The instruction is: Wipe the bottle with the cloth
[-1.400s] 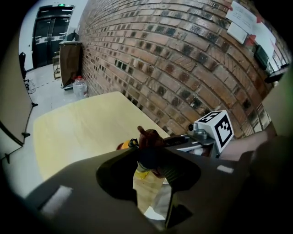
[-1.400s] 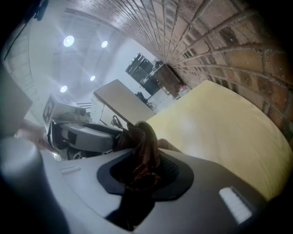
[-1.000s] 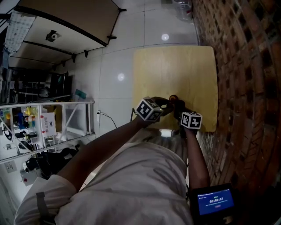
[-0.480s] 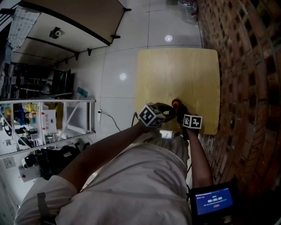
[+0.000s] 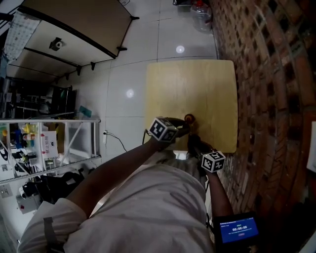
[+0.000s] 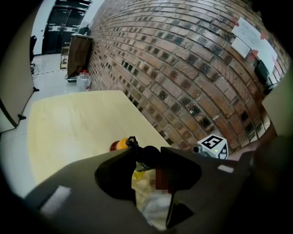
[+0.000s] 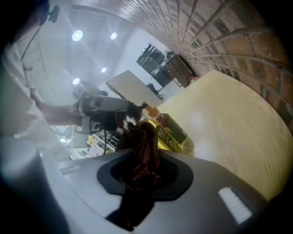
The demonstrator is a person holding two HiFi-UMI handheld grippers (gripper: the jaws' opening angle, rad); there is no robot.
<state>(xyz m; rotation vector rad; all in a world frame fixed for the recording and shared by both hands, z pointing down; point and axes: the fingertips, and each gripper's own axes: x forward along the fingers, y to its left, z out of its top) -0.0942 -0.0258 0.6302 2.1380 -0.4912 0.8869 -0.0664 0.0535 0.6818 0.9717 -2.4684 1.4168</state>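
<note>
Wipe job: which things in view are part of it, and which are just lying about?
In the job:
- bottle, gripped by the left tongs
- cloth, gripped by the right tongs

Lying about:
- jug
- shelf
- screen
- wall

A pale short-sleeved shirt (image 5: 153, 207) covers the torso
</note>
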